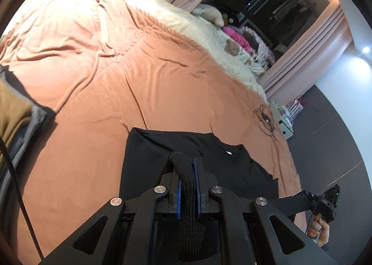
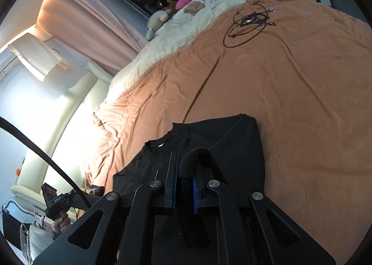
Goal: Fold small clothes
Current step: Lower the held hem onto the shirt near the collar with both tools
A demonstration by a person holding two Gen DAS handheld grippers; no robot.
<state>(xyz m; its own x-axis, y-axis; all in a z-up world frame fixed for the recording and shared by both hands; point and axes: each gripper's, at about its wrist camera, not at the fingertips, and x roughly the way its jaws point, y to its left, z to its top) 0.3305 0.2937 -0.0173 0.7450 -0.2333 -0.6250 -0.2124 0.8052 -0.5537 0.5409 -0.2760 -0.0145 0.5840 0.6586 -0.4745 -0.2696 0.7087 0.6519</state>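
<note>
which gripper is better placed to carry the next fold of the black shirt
Neither alone, in my judgement. The left gripper and the right gripper are each shut on a bunched edge of the black shirt, whose far part lies on the orange blanket, so both probably move together.

Black top: dark, long-sleeved knit garment with a ribbed hem or cuff, white label visible inside the neckline. State: partly folded, the body spread flat on an orange bedspread, one sleeve edge doubled over along the side.

Position, left wrist view: lower centre, neckline toward 2 o'clock, straight folded side toward 10 o'clock.

Position, right wrist view: the top occupies the lower centre, collar at 10 o'clock, squared corner at 1 o'clock.

A thick ribbed band of the fabric rises off the bed in each view, pinched up into a loop.
</note>
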